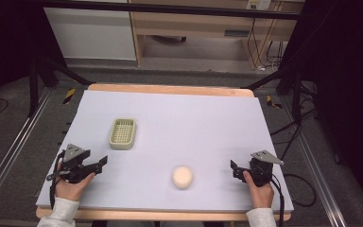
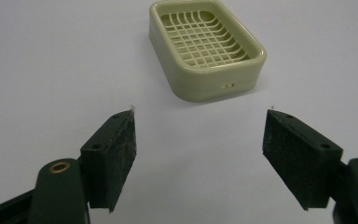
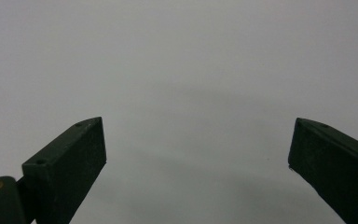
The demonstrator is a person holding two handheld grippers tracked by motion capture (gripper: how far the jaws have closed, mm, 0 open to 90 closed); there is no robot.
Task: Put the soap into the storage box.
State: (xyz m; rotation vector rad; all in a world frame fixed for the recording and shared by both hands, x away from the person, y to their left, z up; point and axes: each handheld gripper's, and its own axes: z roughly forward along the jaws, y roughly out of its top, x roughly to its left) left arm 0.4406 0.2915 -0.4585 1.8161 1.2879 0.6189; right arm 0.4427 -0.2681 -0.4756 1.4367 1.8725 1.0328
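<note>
Soap dish [image 1: 123, 133], pale green with a slotted grid floor, sits empty on the white table [image 1: 194, 118], left of centre, with no readable writing on it. Nearer the person, a round cream soap bar [image 1: 182, 177] lies well apart from it. Left gripper [image 1: 103, 162] faces the dish, jaws spread wide, holding nothing. Right gripper [image 1: 234, 169] rests at the table's right, jaws likewise apart and empty.
</note>
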